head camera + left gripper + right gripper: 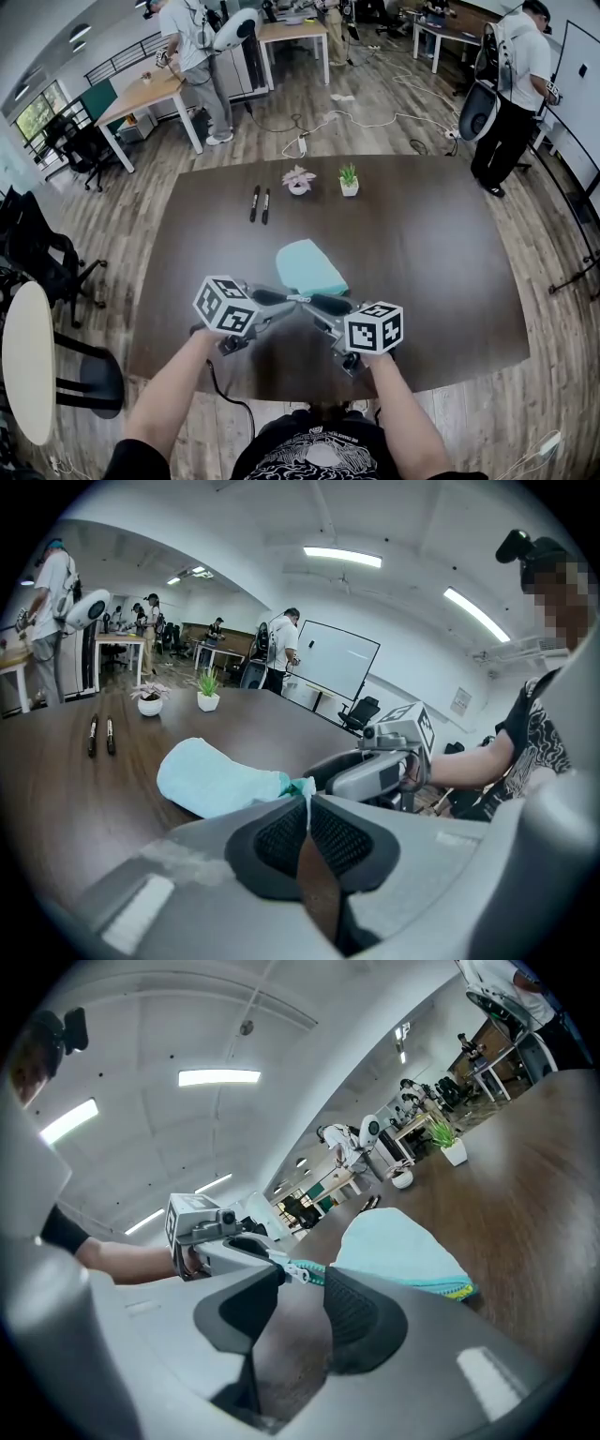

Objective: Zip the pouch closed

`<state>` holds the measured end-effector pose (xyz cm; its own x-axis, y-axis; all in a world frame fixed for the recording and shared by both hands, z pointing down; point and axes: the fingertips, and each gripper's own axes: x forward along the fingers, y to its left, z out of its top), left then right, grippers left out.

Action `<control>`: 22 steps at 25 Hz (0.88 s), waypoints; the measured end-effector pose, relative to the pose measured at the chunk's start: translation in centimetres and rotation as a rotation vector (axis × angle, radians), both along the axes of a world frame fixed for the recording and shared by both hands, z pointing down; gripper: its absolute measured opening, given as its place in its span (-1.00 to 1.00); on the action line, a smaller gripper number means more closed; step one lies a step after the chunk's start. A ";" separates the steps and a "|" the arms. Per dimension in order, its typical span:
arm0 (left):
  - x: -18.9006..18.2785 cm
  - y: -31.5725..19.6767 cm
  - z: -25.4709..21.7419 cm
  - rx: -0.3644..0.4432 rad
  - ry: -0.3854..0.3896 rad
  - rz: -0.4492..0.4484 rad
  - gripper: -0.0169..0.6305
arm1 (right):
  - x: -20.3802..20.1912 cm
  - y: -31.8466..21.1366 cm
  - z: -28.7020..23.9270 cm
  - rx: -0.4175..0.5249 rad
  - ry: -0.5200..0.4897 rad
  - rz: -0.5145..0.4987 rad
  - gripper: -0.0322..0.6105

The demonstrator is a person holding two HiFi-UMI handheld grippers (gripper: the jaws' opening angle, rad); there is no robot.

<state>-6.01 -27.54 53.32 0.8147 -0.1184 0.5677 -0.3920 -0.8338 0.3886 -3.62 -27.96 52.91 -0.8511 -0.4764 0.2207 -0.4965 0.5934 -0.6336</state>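
- Head view: teal pouch [309,265] lying on the bench [450,262], towards the near edge.
- Left gripper view: left tongs [307,801] clamped on the pouch's end, probably anchoring it.
- Right gripper view: right tongs [300,1271] apart, zipper pull [294,1274] between them, not pinched.

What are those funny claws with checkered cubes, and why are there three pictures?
They are two grippers that a person holds and works. One picture comes from a camera on the person's head, looking down; the other two from cameras riding on the grippers. On the brown table lie a light blue pouch, two pens and two small potted plants. The left gripper is shut on the pouch's end. The right gripper has its jaws apart, with the zipper pull between them.
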 end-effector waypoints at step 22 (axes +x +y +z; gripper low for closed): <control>-0.1 0.3 -0.2 -0.008 0.029 0.022 -0.90 | -0.6 0.5 -0.7 0.023 -0.057 -0.061 -0.63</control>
